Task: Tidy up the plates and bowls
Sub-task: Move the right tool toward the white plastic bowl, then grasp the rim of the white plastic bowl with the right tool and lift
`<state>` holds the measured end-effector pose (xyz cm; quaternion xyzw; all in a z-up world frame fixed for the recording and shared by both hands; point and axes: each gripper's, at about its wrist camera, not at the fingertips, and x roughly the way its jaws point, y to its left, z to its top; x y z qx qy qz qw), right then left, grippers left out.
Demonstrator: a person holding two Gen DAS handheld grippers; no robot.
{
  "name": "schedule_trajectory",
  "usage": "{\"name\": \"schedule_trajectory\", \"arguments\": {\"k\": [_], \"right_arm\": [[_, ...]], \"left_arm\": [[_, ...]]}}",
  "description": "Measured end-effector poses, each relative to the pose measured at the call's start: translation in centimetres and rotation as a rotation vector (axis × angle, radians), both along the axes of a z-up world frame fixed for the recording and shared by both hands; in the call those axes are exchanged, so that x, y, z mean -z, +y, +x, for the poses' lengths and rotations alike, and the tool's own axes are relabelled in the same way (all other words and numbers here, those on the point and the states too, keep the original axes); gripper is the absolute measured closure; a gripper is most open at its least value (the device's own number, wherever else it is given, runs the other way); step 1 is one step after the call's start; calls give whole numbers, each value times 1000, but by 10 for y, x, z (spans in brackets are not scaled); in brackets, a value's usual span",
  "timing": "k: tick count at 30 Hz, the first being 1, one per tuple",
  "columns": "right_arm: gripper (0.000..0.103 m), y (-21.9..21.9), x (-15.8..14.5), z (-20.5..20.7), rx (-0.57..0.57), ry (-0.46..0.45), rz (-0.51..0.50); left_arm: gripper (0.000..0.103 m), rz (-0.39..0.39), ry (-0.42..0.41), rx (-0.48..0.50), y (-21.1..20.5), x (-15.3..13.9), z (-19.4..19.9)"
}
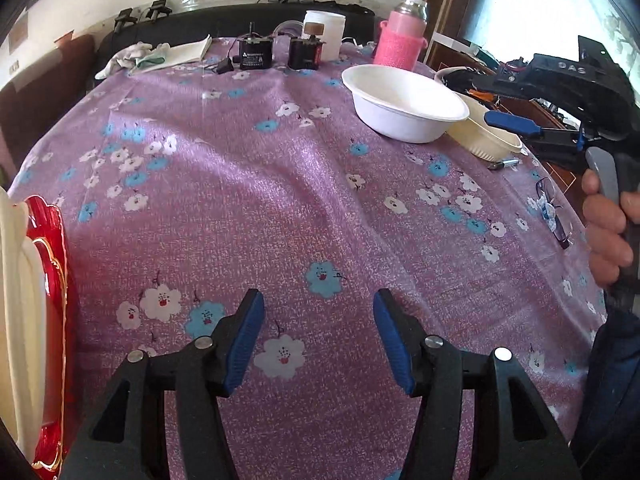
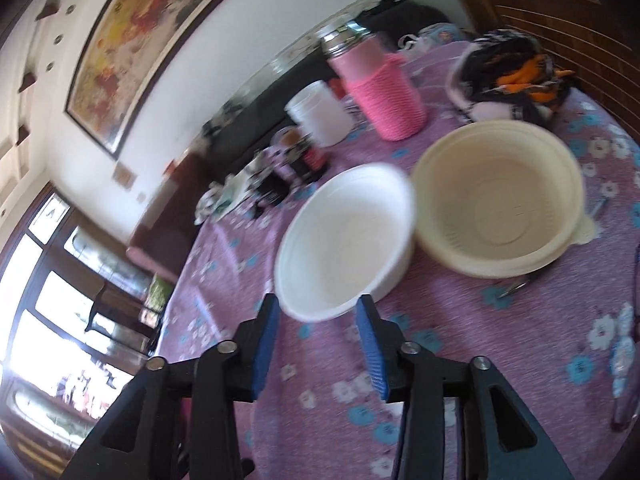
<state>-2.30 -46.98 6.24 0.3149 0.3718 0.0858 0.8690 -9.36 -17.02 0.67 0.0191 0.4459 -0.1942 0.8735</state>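
White bowl (image 2: pixel 346 240) and cream bowl (image 2: pixel 500 200) — both empty, touching.

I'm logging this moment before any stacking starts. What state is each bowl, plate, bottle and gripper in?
white bowl: upright, empty, on the cloth
cream bowl: upright, empty, beside the white bowl
red plate: at the table's edge, a cream dish on it
pink bottle: upright, capped
left gripper: open, empty
right gripper: open, empty, near the white bowl's rim

Tablecloth (image 1: pixel 300 200): woven cloth, faint sheen. White bowl (image 1: pixel 404 104): matt, smooth. Cream bowl (image 2: pixel 500 200): plastic-looking, ribbed. Red plate (image 1: pixel 52 320): glossy. Bottle sleeve (image 2: pixel 386 96): pink knit, rough.
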Motion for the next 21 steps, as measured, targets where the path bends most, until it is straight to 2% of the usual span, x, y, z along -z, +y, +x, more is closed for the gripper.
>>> {"name": "schedule_trajectory", "arguments": {"k": [4,8,10,11,12,14,16,19,21], "right_arm": [[57,-18,5,10,37,33,-12],[58,-13,22,27,39,86,-22],[69,-11,30,34,43,95,-11],[79,-10,34,37,39,96,-14],[86,-10,39,40,36,102,-17],[93,-9,43,39,19,100,0],[97,-8,41,36,-4,84,20],[97,0,29,29,-58,44,26],[97,12,25,25,-133,38,47]], "left_arm": [[47,4,-6,14,0,-1,-2],[47,-3,-7,9,1,-1,-2],[47,-5,-7,8,2,-1,-2],[47,-4,-8,7,2,-1,-2],[47,-3,-11,7,2,-1,-3],[47,-4,-22,3,2,-3,-5],[47,-17,-41,4,3,-6,-6],[47,-46,-84,-18,9,-15,-11],[47,-55,-91,-15,10,-20,-11]]}}
